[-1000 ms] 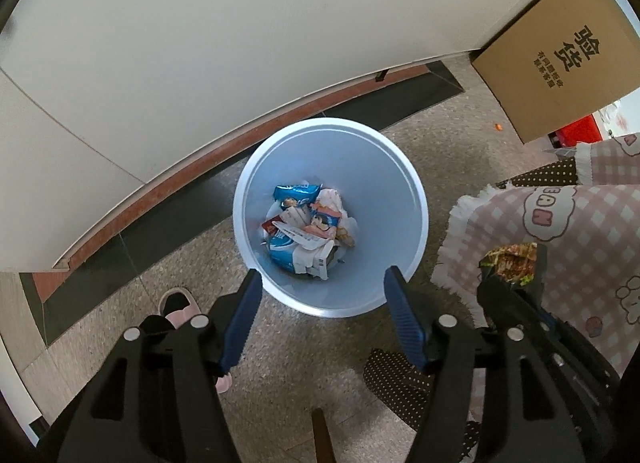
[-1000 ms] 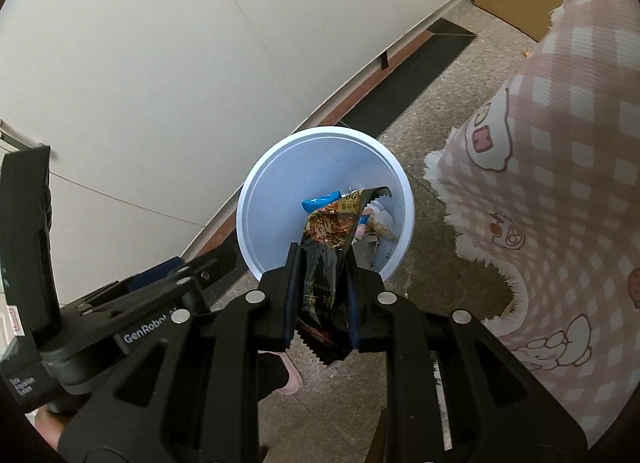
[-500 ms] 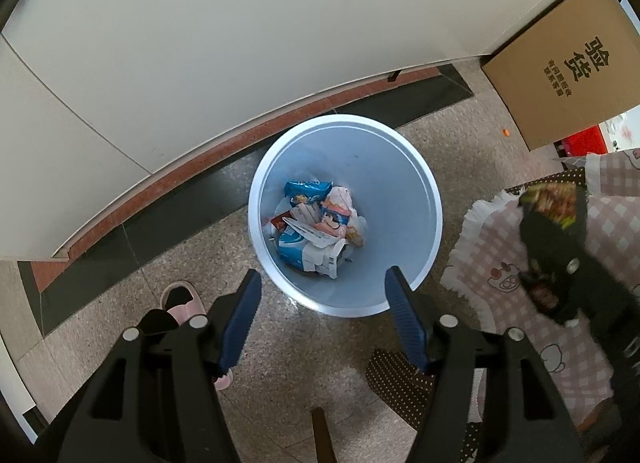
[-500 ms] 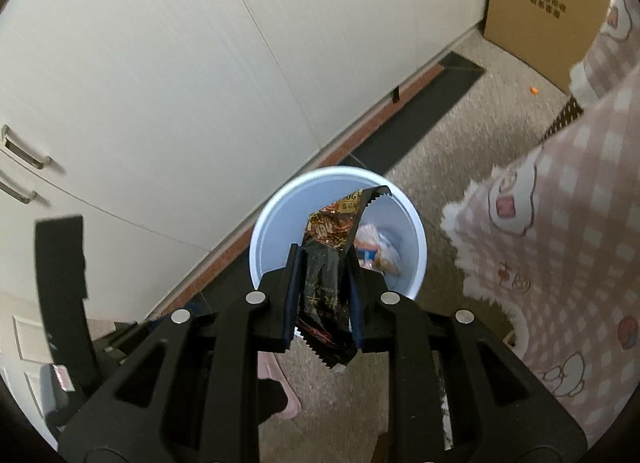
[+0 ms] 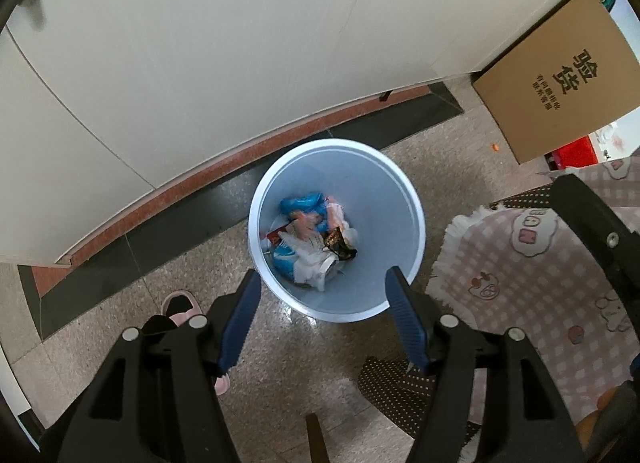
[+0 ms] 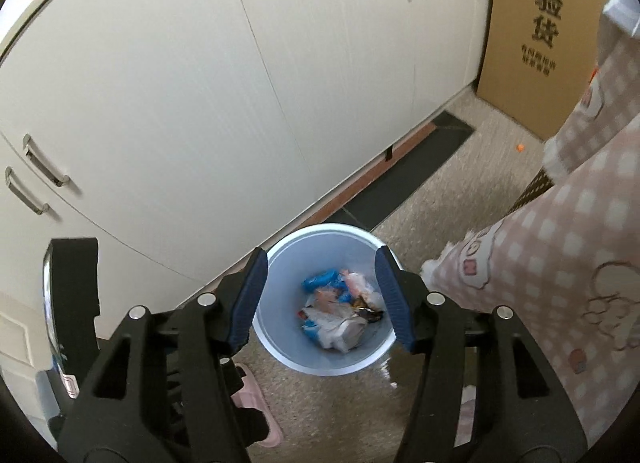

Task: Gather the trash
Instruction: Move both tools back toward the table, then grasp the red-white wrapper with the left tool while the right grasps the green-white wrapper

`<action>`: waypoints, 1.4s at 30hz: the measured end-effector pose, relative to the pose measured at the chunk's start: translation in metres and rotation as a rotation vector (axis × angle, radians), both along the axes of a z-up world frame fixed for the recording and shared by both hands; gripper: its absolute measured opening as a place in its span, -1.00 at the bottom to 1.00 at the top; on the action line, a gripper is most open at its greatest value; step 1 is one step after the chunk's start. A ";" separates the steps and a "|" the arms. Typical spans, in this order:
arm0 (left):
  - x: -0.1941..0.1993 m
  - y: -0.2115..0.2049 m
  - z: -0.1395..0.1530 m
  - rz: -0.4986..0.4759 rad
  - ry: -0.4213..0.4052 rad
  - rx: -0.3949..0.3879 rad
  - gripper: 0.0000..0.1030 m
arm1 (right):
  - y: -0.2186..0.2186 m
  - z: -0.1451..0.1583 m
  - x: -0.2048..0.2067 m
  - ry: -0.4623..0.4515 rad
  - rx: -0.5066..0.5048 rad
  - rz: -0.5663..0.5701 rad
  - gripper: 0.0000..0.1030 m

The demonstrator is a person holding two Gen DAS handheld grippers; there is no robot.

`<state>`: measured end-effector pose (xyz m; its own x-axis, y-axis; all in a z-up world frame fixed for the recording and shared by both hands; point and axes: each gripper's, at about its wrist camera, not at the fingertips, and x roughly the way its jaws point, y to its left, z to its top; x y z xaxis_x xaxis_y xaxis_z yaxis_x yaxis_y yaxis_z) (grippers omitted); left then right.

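I find the dark wrapper (image 5: 339, 243) in the bin (image 5: 404, 199); right gripper (image 6: 320, 299), jaws just opened, and left gripper (image 5: 320, 317) gape empty. Remaining litter, apparently none visible.

bin (image 5: 400, 199): smooth plastic; box (image 5: 560, 75): matt cardboard; floor (image 5: 280, 383): glossy speckled stone

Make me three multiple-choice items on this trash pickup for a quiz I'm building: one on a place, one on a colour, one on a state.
1. Where is the dark snack wrapper?
A. in the bin
B. on the floor
C. on the cloth

2. What colour is the bin?
A. red
B. pale blue
C. black

3. How is the right hand-held gripper?
A. shut on a wrapper
B. open, nothing in it
C. shut, nothing in it

Key: 1 A, it lies on the pile inside; 2 B, its wall shows pale blue; 3 B, its jaws have just been opening, nothing between them.
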<state>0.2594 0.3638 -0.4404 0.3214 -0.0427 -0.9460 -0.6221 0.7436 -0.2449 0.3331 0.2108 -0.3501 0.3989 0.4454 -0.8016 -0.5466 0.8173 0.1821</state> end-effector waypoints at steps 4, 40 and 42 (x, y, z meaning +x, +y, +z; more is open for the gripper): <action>-0.006 -0.004 0.028 -0.002 -0.044 0.022 0.23 | -0.006 0.020 -0.010 -0.047 0.001 0.012 0.11; 0.084 -0.277 0.308 -0.504 -0.453 0.294 0.43 | -0.359 0.228 0.032 -0.184 0.191 -0.479 0.36; 0.095 -0.285 0.304 -0.512 -0.437 0.298 0.43 | -0.368 0.214 0.054 -0.144 0.157 -0.504 0.36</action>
